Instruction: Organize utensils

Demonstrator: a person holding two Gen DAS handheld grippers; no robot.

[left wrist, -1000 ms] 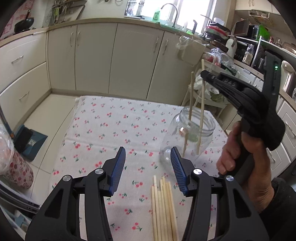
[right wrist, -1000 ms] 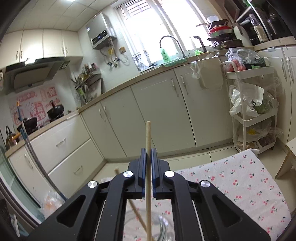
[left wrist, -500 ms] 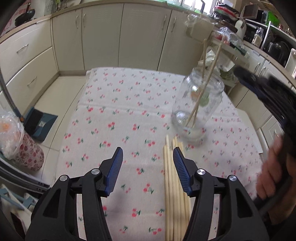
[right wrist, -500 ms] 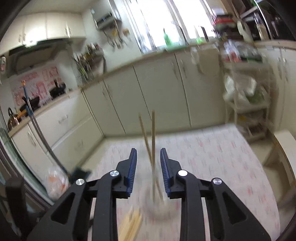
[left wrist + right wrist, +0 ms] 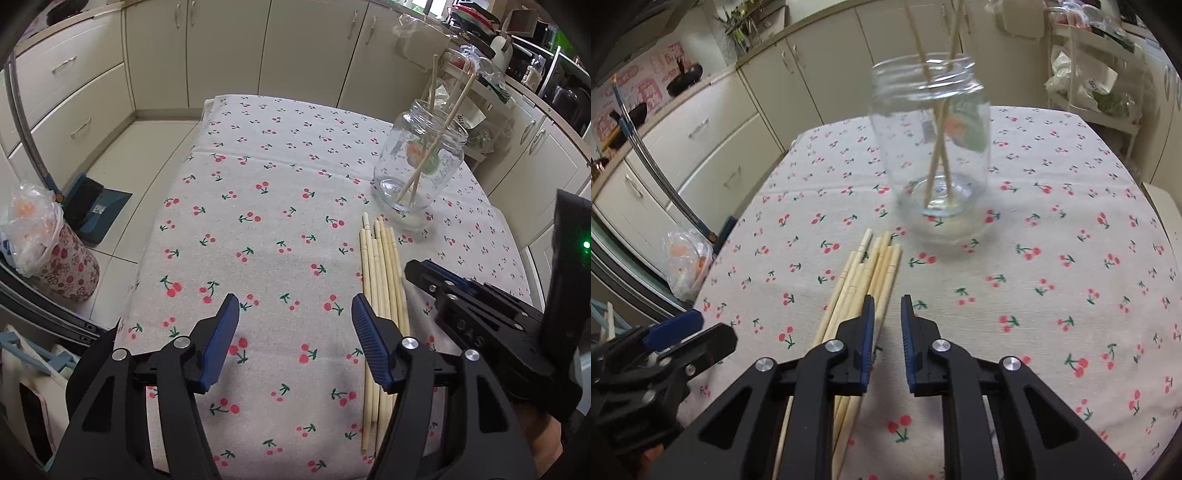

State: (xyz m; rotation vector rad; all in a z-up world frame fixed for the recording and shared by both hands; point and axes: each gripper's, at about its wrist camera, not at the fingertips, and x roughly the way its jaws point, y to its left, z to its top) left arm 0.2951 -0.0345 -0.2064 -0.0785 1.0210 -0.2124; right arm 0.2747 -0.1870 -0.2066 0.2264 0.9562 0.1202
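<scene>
Both tools hover over the bench [image 5: 280, 206] with nothing in them. From there I work down from the biggest thing to the smallest. The bench wears a cherry-print cloth, soft enough that a fingertip pushed down can sink a little and get under a thin stick.

Next is the glass jar [image 5: 931, 140], upright near the far right part of the cloth, with two chopsticks already leaning crossed inside it. I judge it fragile and easy to tip: tall, clear, smooth-walled, so I want no sideways knocks on its rim.

My left tool [image 5: 291, 343] is spread wide and its jaws are opening further, empty, over bare cloth just left of the pile. My right tool [image 5: 886, 332] has only a narrow gap and its jaws are closing; nothing sits between them, and its left finger hangs over the near end of the pile.

Smallest are the loose chopsticks [image 5: 384, 280], a flat bundle lying side by side on the cloth just in front of the jar, ends pointing toward it. They look light, stiff and smooth, likely to roll or slip. I would pinch one from the outer edge of the bundle, somewhat past its middle toward the thick end, so it hangs steady for the drop into the jar.
</scene>
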